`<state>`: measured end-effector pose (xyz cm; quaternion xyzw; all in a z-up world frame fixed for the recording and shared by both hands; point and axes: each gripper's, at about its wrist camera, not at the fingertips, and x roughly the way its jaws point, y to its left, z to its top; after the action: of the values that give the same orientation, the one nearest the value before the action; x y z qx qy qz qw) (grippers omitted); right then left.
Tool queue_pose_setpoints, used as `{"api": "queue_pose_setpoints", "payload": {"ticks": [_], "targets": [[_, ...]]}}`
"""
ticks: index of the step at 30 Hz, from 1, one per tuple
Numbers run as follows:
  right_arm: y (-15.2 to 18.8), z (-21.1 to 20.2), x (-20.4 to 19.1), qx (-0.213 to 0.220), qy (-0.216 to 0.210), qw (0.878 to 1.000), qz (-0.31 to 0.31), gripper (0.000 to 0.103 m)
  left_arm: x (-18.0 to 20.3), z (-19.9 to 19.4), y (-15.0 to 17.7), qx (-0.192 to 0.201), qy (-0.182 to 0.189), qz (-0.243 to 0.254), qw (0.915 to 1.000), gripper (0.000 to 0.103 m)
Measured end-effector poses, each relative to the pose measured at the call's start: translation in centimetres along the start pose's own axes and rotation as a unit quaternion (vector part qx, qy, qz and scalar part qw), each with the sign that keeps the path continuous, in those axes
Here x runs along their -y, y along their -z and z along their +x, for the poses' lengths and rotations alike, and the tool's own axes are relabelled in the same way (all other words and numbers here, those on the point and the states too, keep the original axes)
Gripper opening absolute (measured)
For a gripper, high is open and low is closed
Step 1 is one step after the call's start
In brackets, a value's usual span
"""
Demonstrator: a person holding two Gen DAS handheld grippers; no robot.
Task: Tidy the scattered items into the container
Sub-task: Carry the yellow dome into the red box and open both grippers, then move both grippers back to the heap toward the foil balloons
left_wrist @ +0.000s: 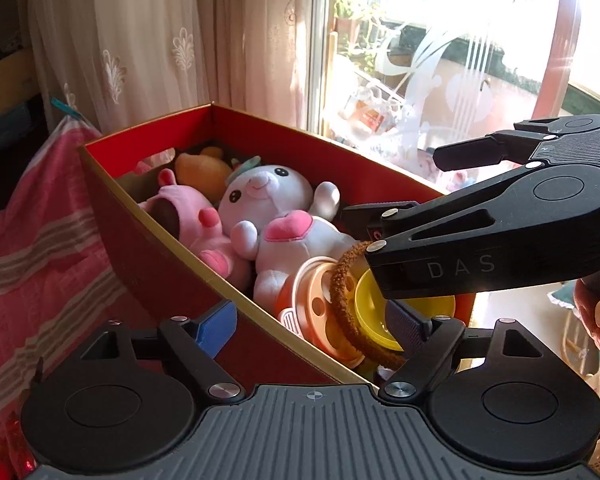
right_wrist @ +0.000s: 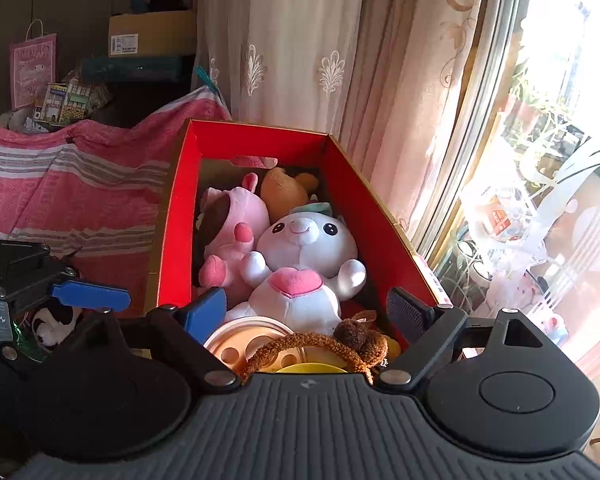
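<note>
A red cardboard box [left_wrist: 148, 240] [right_wrist: 176, 216] holds a white plush rabbit [left_wrist: 276, 216] [right_wrist: 304, 264], a pink plush [left_wrist: 204, 224] [right_wrist: 228, 240], an orange plush [left_wrist: 204, 172] [right_wrist: 284, 192], a peach ring toy [left_wrist: 320, 300] [right_wrist: 244, 344], a yellow ring [left_wrist: 376, 316] and a brown fuzzy headband [left_wrist: 342, 292] [right_wrist: 320, 344]. My left gripper [left_wrist: 312, 322] is open and empty over the box's near wall. My right gripper [right_wrist: 306, 308] is open above the box's near end, over the headband, and also shows in the left wrist view [left_wrist: 432, 200].
A pink striped cloth [left_wrist: 32, 248] [right_wrist: 72, 184] lies left of the box. Curtains [right_wrist: 300, 40] and a bright window [left_wrist: 460, 60] stand behind and to the right. A small black-and-white plush [right_wrist: 56, 324] lies on the left, below my left gripper's blue finger [right_wrist: 90, 296].
</note>
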<state>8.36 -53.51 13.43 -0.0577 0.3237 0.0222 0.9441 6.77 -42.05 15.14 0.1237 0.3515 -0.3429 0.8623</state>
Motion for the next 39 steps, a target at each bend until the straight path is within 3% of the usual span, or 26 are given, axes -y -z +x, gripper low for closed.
{"api": "queue_pose_setpoints", "payload": {"ticks": [9, 17, 24, 31, 36, 39], "targets": [[-1.6, -0.5, -4.3, 0.024, -0.024, 0.999, -0.019, 0.093, -3.1, -3.3, 1.9, 0.017, -0.019, -0.034, 0.9991, 0.090], [-3.5, -0.9, -10.6, 0.048, -0.092, 0.993, -0.052, 0.094, -8.8, -7.1, 5.2, 0.018, -0.093, -0.071, 0.9929, 0.091], [-2.8, -0.5, -16.2, 0.045, -0.141, 0.985, -0.087, 0.097, -15.6, -10.2, 9.3, -0.004, -0.168, -0.137, 0.9762, 0.091], [-1.1, 1.0, -19.3, 0.010, -0.185, 0.979, -0.080, 0.097, -20.9, -12.8, 14.2, -0.030, -0.240, -0.192, 0.9511, 0.092], [0.3, 3.0, -21.4, -0.027, -0.197, 0.977, -0.081, 0.097, -23.1, -13.4, 18.6, -0.065, -0.271, -0.224, 0.9341, 0.092], [1.1, 3.8, -22.6, -0.044, -0.203, 0.974, -0.090, 0.097, -23.6, -13.3, 20.7, -0.083, -0.271, -0.238, 0.9291, 0.092]]}}
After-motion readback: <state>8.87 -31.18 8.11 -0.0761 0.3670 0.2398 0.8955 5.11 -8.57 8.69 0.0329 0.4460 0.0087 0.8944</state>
